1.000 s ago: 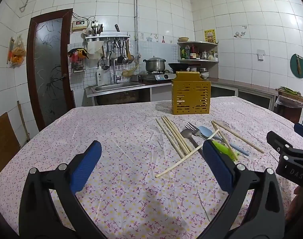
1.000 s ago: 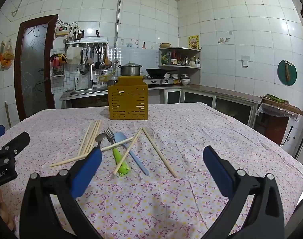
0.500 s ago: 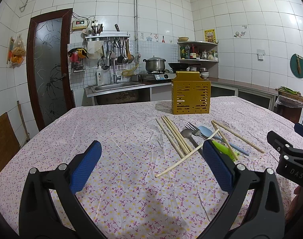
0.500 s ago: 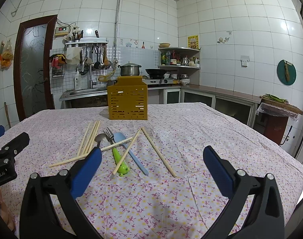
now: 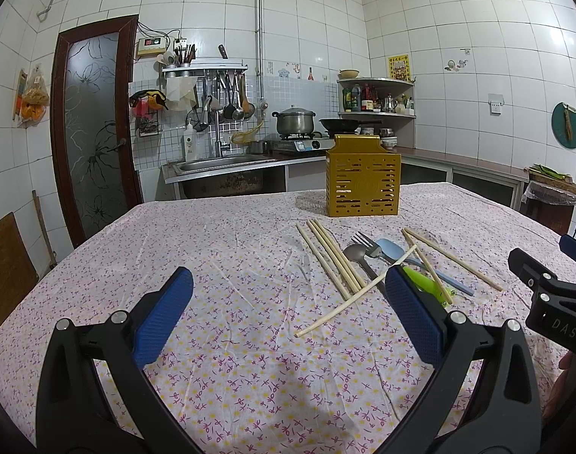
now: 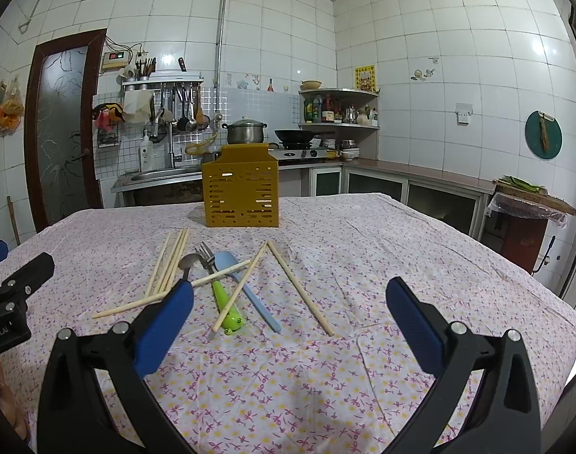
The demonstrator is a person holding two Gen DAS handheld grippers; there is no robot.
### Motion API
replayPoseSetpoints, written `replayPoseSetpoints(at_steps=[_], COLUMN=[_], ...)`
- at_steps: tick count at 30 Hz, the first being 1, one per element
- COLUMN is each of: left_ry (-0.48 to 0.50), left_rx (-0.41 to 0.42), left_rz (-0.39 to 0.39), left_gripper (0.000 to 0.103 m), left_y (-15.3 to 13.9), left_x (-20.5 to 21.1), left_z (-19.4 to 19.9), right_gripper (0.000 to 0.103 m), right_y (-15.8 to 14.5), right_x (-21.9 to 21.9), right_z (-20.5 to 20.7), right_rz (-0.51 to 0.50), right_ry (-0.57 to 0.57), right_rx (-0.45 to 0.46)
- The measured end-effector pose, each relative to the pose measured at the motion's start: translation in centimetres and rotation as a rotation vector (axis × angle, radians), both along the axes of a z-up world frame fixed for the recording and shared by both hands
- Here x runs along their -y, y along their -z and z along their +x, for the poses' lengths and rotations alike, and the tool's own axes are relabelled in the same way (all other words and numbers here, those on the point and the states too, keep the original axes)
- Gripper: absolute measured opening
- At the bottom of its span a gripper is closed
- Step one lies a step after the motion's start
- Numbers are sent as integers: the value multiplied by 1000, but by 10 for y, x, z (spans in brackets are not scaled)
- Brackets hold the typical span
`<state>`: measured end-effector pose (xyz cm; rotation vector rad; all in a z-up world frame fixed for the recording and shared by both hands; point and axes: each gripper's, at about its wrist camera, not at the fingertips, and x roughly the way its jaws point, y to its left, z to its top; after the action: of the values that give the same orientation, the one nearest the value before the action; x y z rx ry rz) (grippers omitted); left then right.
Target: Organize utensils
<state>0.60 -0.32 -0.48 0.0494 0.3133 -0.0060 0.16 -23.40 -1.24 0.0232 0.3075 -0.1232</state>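
Nothing has moved since the earlier frames: both grippers hold the same pose above the table, and the utensils lie as before.

Utensils lie loose on the tablecloth (image 6: 363,249), in front of the yellow holder (image 6: 241,186). A bundle of chopsticks (image 6: 170,261) lies side by side at the left of the group. One long chopstick (image 6: 151,300) lies across the bundle's near ends and over the cutlery. A metal spoon (image 6: 188,263) and a fork (image 6: 205,258) lie just right of the bundle, touching each other. A blue spoon (image 6: 246,289) lies beside the fork, handle toward the camera. A green-handled utensil (image 6: 227,308) lies between fork and blue spoon; its head is hidden under the other pieces. Two more chopsticks form an inverted V: one (image 6: 239,290) crosses the green handle, the other (image 6: 301,289) lies alone at the right.

The holder stands upright at the far side of the table, well apart from both grippers. Its slotted front faces the cameras; its contents cannot be made out.

The left gripper (image 5: 288,314) hovers over the cloth with jaws spread wide, holding nothing. The right gripper (image 6: 289,317) hovers likewise, jaws spread wide and empty. Each gripper's tip shows at the edge of the other's view.

A sink (image 5: 219,164), pot (image 5: 293,123) and wok (image 5: 340,124) line the counter behind.
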Motion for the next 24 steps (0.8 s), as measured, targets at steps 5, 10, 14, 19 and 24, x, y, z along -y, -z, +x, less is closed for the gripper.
replayPoseSetpoints(at_steps=[5,10,14,19,24], left_ry=[0,0,1,1,2], left_rx=[0,-1,-2,-3,-4], left_rz=[0,0,0,0,0], left_gripper=[98,98,98,98,98], left_y=[0,0,1,1,8], left_x=[0,0,0,1,3], left_z=[0,0,1,1,2], right_gripper=[99,99,99,99,99], right_y=[0,0,1,2,3], right_x=[1,1,1,2,3], right_z=[0,0,1,3,2], right_rz=[-1,1,0,1,1], right_ry=[0,1,0,3,4], right_rx=[-1,0,-1,-3,-3])
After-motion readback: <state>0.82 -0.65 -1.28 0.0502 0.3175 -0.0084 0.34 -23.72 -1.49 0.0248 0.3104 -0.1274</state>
